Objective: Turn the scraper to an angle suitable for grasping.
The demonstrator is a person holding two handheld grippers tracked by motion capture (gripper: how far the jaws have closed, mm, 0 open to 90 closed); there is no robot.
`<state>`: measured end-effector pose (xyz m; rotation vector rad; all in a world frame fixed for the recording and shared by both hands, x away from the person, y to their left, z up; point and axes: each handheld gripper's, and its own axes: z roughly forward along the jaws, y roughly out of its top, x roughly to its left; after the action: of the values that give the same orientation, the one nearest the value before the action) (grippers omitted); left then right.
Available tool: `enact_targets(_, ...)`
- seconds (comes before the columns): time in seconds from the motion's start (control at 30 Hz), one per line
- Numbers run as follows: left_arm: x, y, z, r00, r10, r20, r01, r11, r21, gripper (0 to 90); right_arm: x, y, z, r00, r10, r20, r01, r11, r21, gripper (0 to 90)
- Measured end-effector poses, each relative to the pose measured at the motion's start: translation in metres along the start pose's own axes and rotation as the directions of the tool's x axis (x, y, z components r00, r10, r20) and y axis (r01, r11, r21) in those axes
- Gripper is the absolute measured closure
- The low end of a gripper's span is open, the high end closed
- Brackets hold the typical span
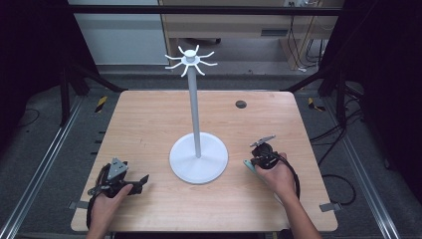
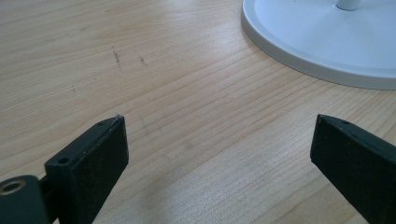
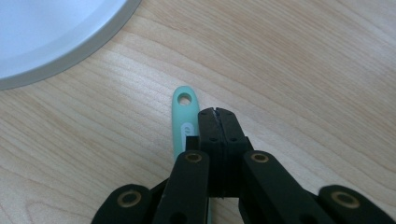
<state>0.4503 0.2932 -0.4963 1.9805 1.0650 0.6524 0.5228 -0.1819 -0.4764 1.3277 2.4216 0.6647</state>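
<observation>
Mint-green handle (image 3: 183, 119) with hanging hole, flat on wood, beside closed right gripper (image 3: 218, 114)

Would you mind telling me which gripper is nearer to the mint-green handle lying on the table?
Right. The right gripper sits directly beside the mint-green handle, jaws shut, apparently not gripping it. The left gripper rests across the table, beyond the white stand's base, jaws open.

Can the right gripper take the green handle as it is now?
Probably not yet. The right gripper has its fingers shut together, and the green handle lies flat on the table beside them, not between them. Nothing else blocks it.
</observation>
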Motion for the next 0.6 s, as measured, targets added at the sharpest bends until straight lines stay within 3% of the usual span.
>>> enact_targets(0.4,0.0,0.0,0.0,1.0,0.001,0.0,-0.001,1.0,-0.001,3.9,0.009,0.0,-0.003,0.9985,-0.005,-0.055,0.005,1.0,0.008,90.0)
enact_targets(0.6,0.001,0.0,0.0,1.0,0.002,-0.001,-0.002,1.0,0.0,3.8,0.013,0.001,-0.007,0.9971,-0.039,-0.065,0.04,0.999,0.012,90.0)
